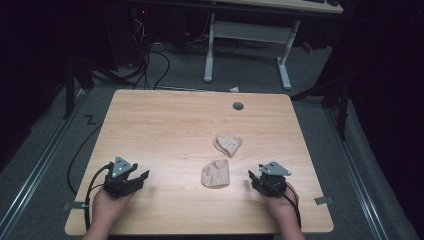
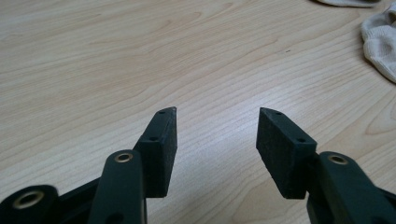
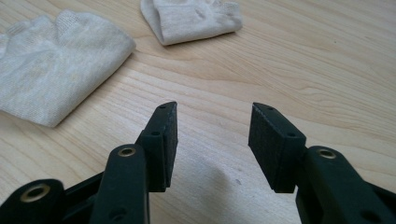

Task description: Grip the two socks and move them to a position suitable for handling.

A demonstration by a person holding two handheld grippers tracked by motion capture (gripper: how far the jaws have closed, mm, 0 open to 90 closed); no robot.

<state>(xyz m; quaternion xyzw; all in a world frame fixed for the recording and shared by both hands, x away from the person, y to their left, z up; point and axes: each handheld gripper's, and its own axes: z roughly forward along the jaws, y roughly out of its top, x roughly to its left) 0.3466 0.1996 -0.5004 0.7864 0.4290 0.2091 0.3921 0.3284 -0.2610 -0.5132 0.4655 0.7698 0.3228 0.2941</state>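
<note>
One wooden table (image 1: 165,125) carries everything, pale grain, with a small grey grommet (image 1: 238,106) near its far edge. Two beige folded socks lie right of centre, the nearer sock (image 1: 215,174) just beside the farther sock (image 1: 228,143) but apart from it, both untouched. Left gripper (image 1: 131,181) rests low at the near left, well apart from the socks, jaws spread with bare wood between them; right gripper (image 1: 261,178) sits at the near right, near the nearer sock, jaws likewise spread wide, pinching nothing
</note>
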